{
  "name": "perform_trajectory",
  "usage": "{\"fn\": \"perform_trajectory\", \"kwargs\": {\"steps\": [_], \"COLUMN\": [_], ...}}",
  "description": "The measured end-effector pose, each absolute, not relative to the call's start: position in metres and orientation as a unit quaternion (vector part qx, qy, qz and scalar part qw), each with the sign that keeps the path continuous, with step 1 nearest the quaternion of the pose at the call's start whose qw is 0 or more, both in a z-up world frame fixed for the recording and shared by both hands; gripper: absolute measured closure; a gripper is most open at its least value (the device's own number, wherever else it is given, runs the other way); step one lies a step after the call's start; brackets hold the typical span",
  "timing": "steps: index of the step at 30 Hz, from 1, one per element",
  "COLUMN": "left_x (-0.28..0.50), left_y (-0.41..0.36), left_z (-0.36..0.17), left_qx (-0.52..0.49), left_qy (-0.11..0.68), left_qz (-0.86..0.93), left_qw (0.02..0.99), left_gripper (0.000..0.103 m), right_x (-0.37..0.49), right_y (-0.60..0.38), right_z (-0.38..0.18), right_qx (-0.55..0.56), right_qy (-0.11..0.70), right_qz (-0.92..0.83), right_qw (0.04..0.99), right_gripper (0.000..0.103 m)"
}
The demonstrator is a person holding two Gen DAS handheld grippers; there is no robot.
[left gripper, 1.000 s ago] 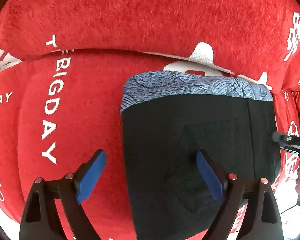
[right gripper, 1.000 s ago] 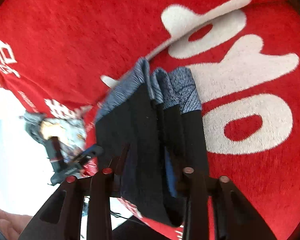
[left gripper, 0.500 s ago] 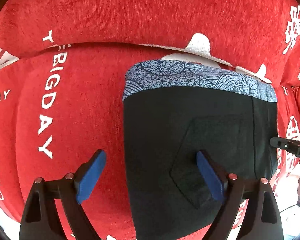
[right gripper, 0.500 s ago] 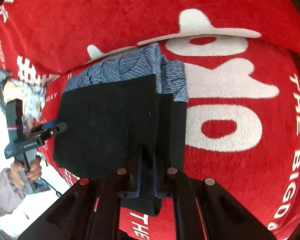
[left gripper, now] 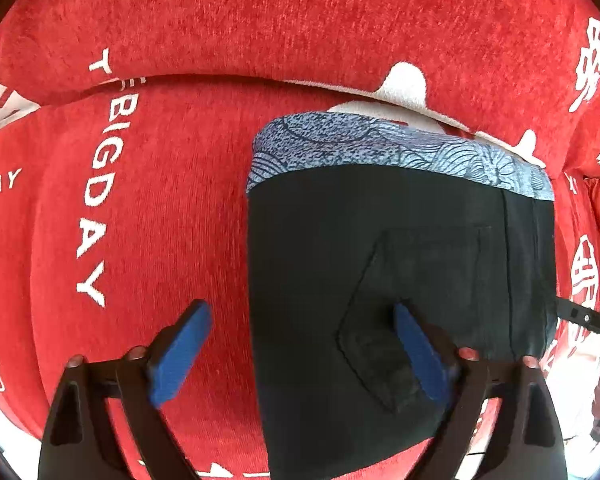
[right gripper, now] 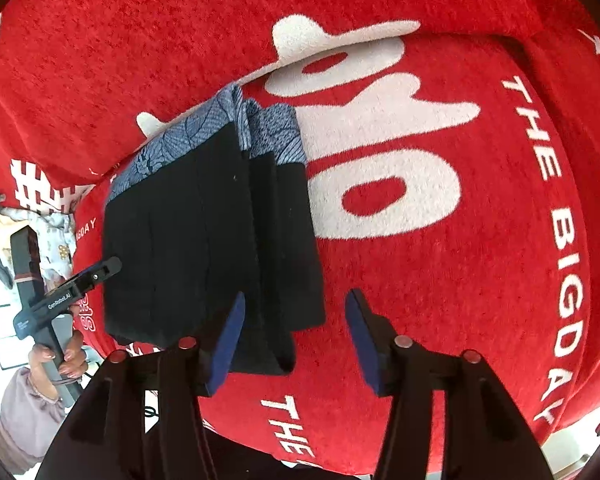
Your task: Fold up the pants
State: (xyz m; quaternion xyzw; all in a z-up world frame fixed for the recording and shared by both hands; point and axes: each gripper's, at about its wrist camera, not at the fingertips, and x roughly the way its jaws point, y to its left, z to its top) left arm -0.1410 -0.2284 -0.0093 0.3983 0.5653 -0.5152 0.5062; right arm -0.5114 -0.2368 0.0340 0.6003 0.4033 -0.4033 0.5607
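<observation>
Pants (left gripper: 400, 264) lie folded into a compact stack on red cover (left gripper: 148, 208); left gripper (left gripper: 300, 356) and right gripper (right gripper: 294, 344) just spread, nothing pinched; fold judged essentially done

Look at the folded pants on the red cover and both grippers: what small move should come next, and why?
Probably lift both grippers clear. The pants lie folded in stacked layers on the red cover; the right gripper has just been opening and its pads press nothing, and the left gripper stands wide open, gripping nothing.
</observation>
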Motion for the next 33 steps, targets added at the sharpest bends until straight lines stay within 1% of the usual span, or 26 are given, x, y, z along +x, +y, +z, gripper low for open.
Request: {"fn": "perform_trajectory", "kwargs": {"steps": [1, 3, 5, 8, 9, 15, 20, 22, 27, 30, 33], "left_x": [-0.141, -0.141, -0.142, -0.141, -0.140, -0.126, -0.106, -0.106, -0.119, -0.129, -0.140], "left_y": [-0.228, -0.228, -0.228, -0.228, -0.229, -0.234, -0.241, -0.244, -0.254, -0.263, -0.268], "left_z": [-0.011, -0.012, -0.011, -0.011, -0.012, -0.017, -0.029, -0.034, -0.046, -0.051, -0.054], "left_qx": [0.404, 0.404, 0.406, 0.407, 0.406, 0.380, 0.340, 0.341, 0.342, 0.334, 0.329], "left_qy": [0.563, 0.563, 0.560, 0.560, 0.562, 0.586, 0.634, 0.637, 0.635, 0.634, 0.636], "left_qz": [-0.513, -0.512, -0.513, -0.516, -0.517, -0.522, -0.538, -0.548, -0.573, -0.583, -0.585], "left_qw": [0.508, 0.508, 0.508, 0.505, 0.502, 0.489, 0.440, 0.421, 0.389, 0.383, 0.380], "left_gripper": [0.000, 0.000, 0.000, 0.000, 0.000, 0.000, 0.000, 0.000, 0.000, 0.000, 0.000], "right_x": [-0.510, -0.506, -0.503, -0.499, -0.498, -0.495, -0.503, -0.507, -0.507, -0.503, -0.503], "right_y": [-0.236, -0.235, -0.236, -0.237, -0.238, -0.246, -0.257, -0.264, -0.278, -0.284, -0.289], "right_z": [0.032, 0.031, 0.030, 0.029, 0.028, 0.013, 0.002, -0.006, -0.023, -0.038, -0.041], "right_qx": [0.600, 0.598, 0.597, 0.599, 0.602, 0.614, 0.644, 0.661, 0.671, 0.690, 0.694], "right_qy": [0.404, 0.405, 0.405, 0.402, 0.399, 0.408, 0.371, 0.355, 0.349, 0.337, 0.328], "right_qz": [-0.402, -0.401, -0.399, -0.391, -0.387, -0.367, -0.337, -0.318, -0.278, -0.252, -0.248], "right_qw": [0.561, 0.563, 0.566, 0.571, 0.573, 0.567, 0.578, 0.579, 0.591, 0.589, 0.591], "right_gripper": [0.042, 0.036, 0.034, 0.026, 0.025, 0.025, 0.025, 0.025, 0.023, 0.023, 0.023]}}
